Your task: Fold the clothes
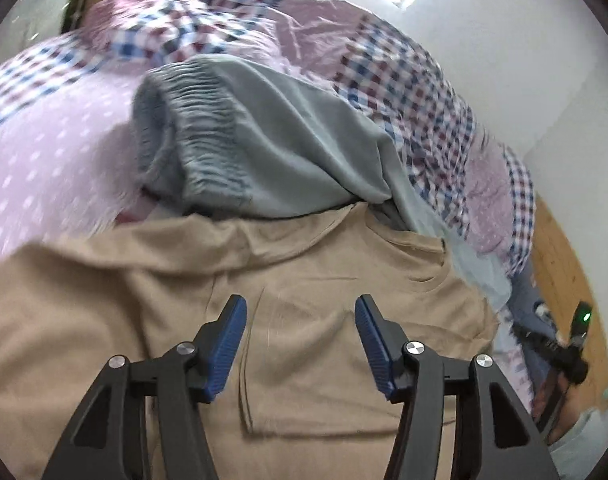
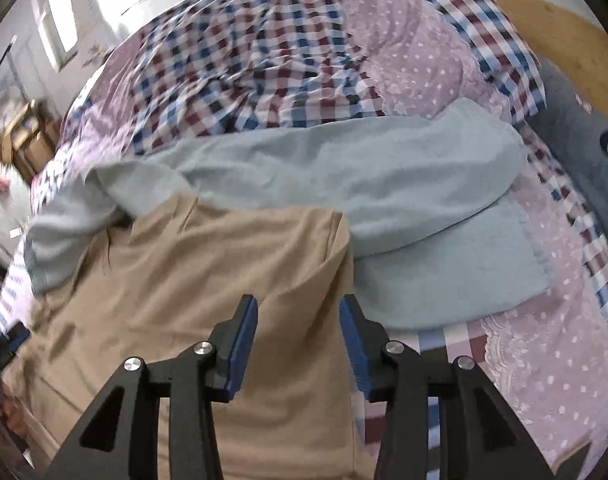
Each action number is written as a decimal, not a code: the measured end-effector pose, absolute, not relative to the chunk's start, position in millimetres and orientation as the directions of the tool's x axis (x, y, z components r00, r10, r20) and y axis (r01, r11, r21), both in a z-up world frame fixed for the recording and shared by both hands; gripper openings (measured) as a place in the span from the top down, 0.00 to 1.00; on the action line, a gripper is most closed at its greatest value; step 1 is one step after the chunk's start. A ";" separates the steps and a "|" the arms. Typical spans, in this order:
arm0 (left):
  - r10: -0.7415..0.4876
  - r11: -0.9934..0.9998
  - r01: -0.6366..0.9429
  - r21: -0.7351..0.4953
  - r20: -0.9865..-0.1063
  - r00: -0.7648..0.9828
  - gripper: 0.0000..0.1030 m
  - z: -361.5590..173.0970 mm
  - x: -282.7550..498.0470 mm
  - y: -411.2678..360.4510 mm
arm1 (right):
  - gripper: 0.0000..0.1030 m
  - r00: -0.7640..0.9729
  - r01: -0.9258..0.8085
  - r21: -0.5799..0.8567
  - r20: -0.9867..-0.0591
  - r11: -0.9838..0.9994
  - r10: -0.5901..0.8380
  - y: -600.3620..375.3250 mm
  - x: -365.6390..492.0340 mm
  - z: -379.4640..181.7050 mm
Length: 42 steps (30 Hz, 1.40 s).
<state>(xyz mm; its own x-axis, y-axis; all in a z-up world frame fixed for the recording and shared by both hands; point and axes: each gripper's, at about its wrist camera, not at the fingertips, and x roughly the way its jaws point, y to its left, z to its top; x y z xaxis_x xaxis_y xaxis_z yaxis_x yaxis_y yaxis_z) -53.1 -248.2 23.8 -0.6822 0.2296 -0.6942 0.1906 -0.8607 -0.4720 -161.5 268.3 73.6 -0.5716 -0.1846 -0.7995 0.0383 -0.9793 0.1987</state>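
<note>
Blue-padded fingers of the left gripper [image 1: 300,344] stand well apart above the tan garment [image 1: 232,304], with nothing between them. Over the same tan garment, nearer its right-hand edge, the right gripper [image 2: 298,344] hangs with its jaws parted somewhat less, also holding nothing. Spread flat on the patchwork quilt [image 2: 423,60], the tan garment runs lengthwise away from both cameras, its far edge tucked against the grey-blue garment [image 2: 343,176]. That grey-blue garment lies beyond the tan one, its long axis crosswise to it; in the left view its gathered elastic waistband [image 1: 192,120] bunches up at the far left. Past the quilt's right edge shows a wooden floor [image 1: 559,264].
</note>
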 end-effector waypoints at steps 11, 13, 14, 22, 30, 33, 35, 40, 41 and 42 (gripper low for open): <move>0.103 -0.952 0.181 -0.247 -0.814 -0.572 0.79 -6.9 -94.9 -225.6 | 0.56 -0.548 0.008 0.191 -0.820 -0.982 -0.164 293.4 -208.7 62.7; 0.103 -0.952 0.179 -0.247 -0.812 -0.574 0.89 -7.3 -94.6 -225.9 | 0.56 -0.523 0.009 0.222 -0.830 -0.975 -0.193 293.9 -220.1 53.0; 0.108 -0.952 0.174 -0.251 -0.810 -0.577 0.92 -7.8 -94.4 -225.7 | 0.56 -0.512 0.011 0.230 -0.835 -0.973 -0.203 292.6 -223.8 49.3; 0.072 -0.939 0.208 -0.274 -0.748 -0.659 0.98 3.9 -87.0 -231.3 | 1.00 -0.467 0.066 0.060 -0.880 -0.996 -0.084 268.2 -242.5 35.7; 0.022 -0.908 0.272 -0.318 -0.686 -0.727 0.98 13.0 -77.8 -244.7 | 1.00 -0.601 -0.025 -0.088 -0.794 -0.996 0.085 283.0 -236.1 83.1; 0.016 -0.905 0.291 -0.310 -0.708 -0.706 0.98 4.7 -79.9 -245.9 | 1.00 -0.545 -0.046 -0.142 -0.826 -0.989 0.144 289.7 -251.3 71.7; 0.012 -0.902 0.299 -0.311 -0.710 -0.704 0.98 2.8 -79.9 -246.4 | 1.00 -0.511 -0.060 -0.126 -0.848 -0.990 0.139 296.0 -255.1 61.1; 0.002 -0.896 0.316 -0.313 -0.713 -0.701 0.98 0.2 -79.1 -247.1 | 0.64 -0.521 -0.071 0.061 -0.853 -0.996 -0.015 305.5 -243.3 51.4; 0.002 -0.895 0.320 -0.311 -0.719 -0.695 0.98 -1.1 -79.7 -246.8 | 0.58 -0.515 -0.069 0.070 -0.857 -0.995 -0.024 303.6 -240.8 47.8; 0.009 -0.893 0.324 -0.311 -0.734 -0.679 0.97 -4.4 -82.3 -247.0 | 0.57 -0.518 -0.064 0.081 -0.854 -0.995 -0.036 301.8 -234.8 46.9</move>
